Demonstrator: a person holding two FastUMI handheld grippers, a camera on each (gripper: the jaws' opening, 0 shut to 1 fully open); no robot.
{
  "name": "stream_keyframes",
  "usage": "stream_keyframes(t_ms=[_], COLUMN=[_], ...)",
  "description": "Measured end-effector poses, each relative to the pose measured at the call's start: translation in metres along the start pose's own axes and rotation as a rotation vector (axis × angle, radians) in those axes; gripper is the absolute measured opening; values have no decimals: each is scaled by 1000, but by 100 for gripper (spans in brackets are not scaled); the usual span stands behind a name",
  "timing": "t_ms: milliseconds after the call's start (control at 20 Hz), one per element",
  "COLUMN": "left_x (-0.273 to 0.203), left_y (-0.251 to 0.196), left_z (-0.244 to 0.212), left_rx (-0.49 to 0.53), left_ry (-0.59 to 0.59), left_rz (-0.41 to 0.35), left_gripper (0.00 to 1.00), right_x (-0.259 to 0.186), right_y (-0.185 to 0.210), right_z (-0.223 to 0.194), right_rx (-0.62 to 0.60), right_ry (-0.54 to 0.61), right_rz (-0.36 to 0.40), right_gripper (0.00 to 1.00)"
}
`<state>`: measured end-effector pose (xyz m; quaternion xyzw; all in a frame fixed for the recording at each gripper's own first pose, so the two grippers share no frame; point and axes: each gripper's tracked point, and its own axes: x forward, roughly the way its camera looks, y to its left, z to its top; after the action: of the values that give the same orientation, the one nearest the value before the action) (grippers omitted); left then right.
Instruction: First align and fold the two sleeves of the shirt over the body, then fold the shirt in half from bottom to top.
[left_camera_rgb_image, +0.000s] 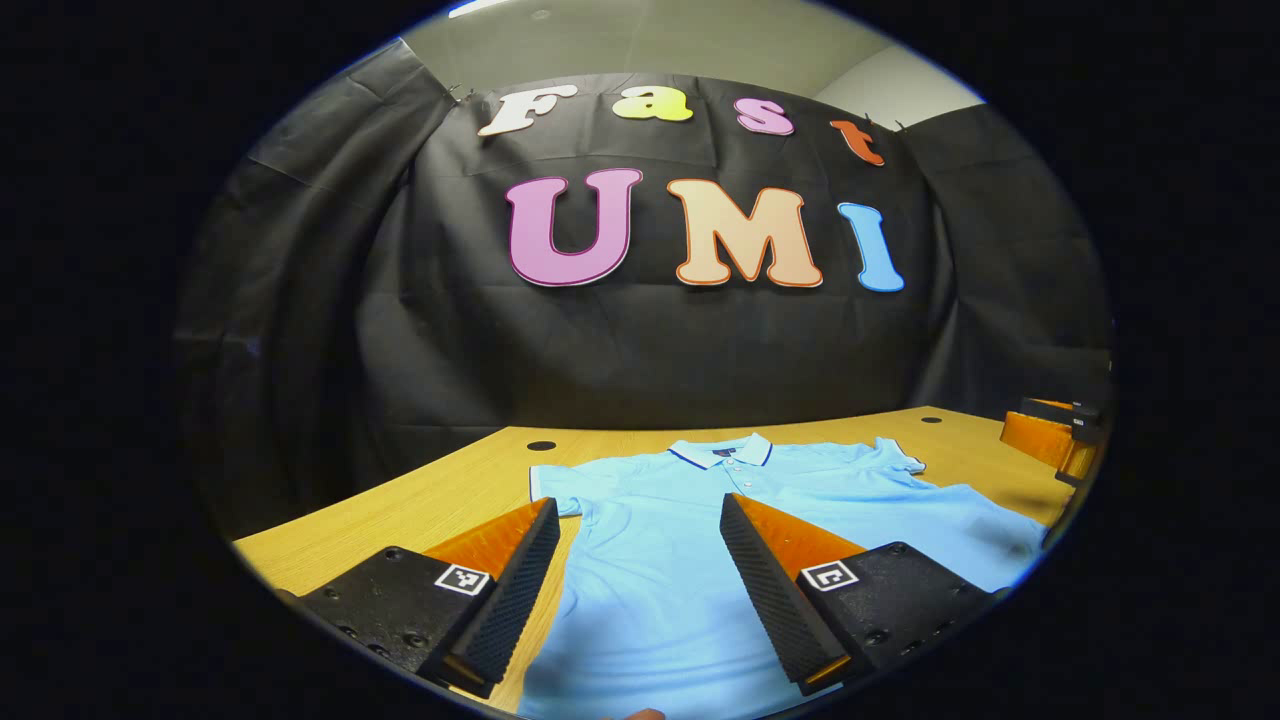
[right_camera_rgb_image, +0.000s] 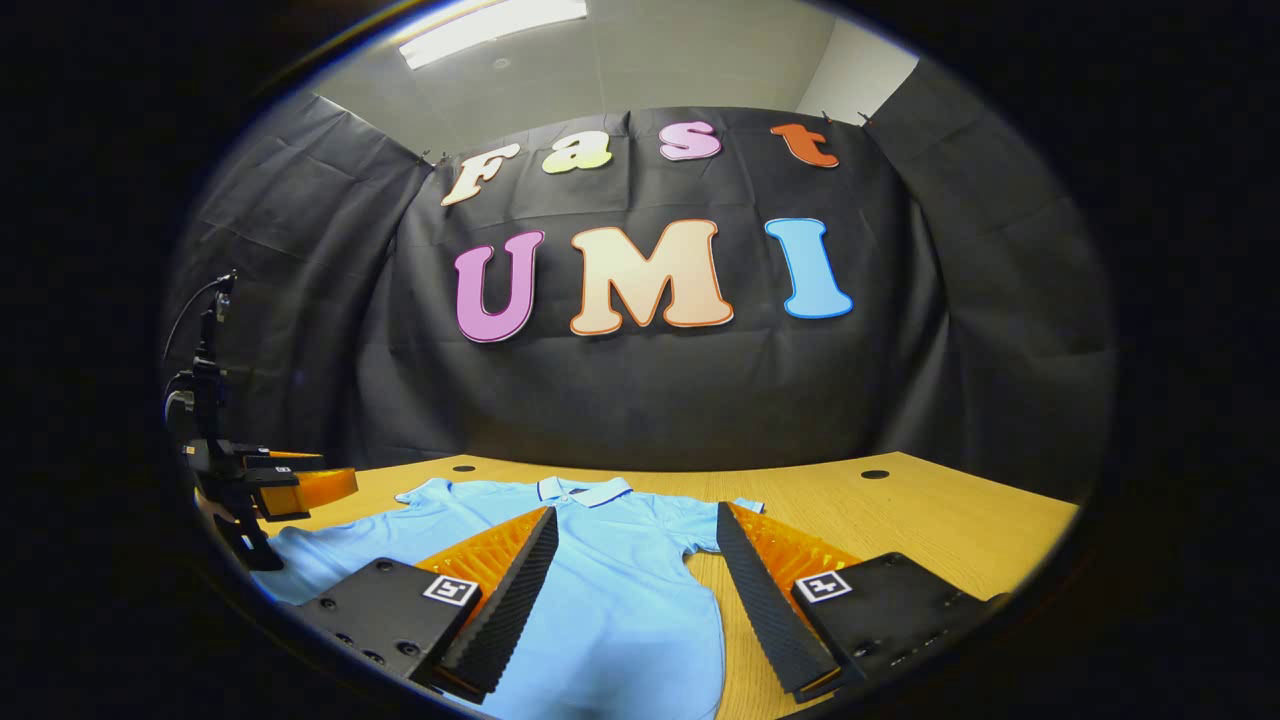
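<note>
light blue polo shirt (left_camera_rgb_image: 660, 540), flat on wooden table, sleeves spread, collar far

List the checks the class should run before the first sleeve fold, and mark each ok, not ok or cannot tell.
1. Shirt lies flat, front up, collar toward the wall: ok.
2. Both sleeves spread out, none folded yet: left sleeve ok, right sleeve ok.
3. Left tongs open, nothing held: ok.
4. Right tongs open, nothing held: ok.
5. Table bare beside the right sleeve: ok.
6. Bottom hem straight: cannot tell, it lies below both views.
</note>
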<state>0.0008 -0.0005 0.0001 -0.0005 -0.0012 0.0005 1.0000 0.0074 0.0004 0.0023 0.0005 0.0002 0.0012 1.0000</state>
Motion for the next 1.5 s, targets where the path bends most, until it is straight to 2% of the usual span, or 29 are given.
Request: stream_keyframes(t_ms=[600,750,850,1050,1350,1500], left_x=[-2,-2,-1,-2,-2,-1], left_y=[1,0,0,0,0,0], left_z=[2,1,1,1,1,0], left_rx=[3,3,3,2,2,1], left_ry=[-8,-6,-4,0,2,3], left_rz=[3,3,2,2,0,-1], left_gripper=[96,96,96,96,96,96], right_x=[11,18,28,73,159,196], right_y=[-8,-21,-24,-35,-56,-65], right_z=[-5,-2,16,29,-18,-46], right_rx=[13,-94,-113,-87,-44,-7], right_ry=[12,45,61,178,434,523], right_rz=[-3,-20,-4,33,28,-9], right_gripper=[99,99,99,98,99,99])
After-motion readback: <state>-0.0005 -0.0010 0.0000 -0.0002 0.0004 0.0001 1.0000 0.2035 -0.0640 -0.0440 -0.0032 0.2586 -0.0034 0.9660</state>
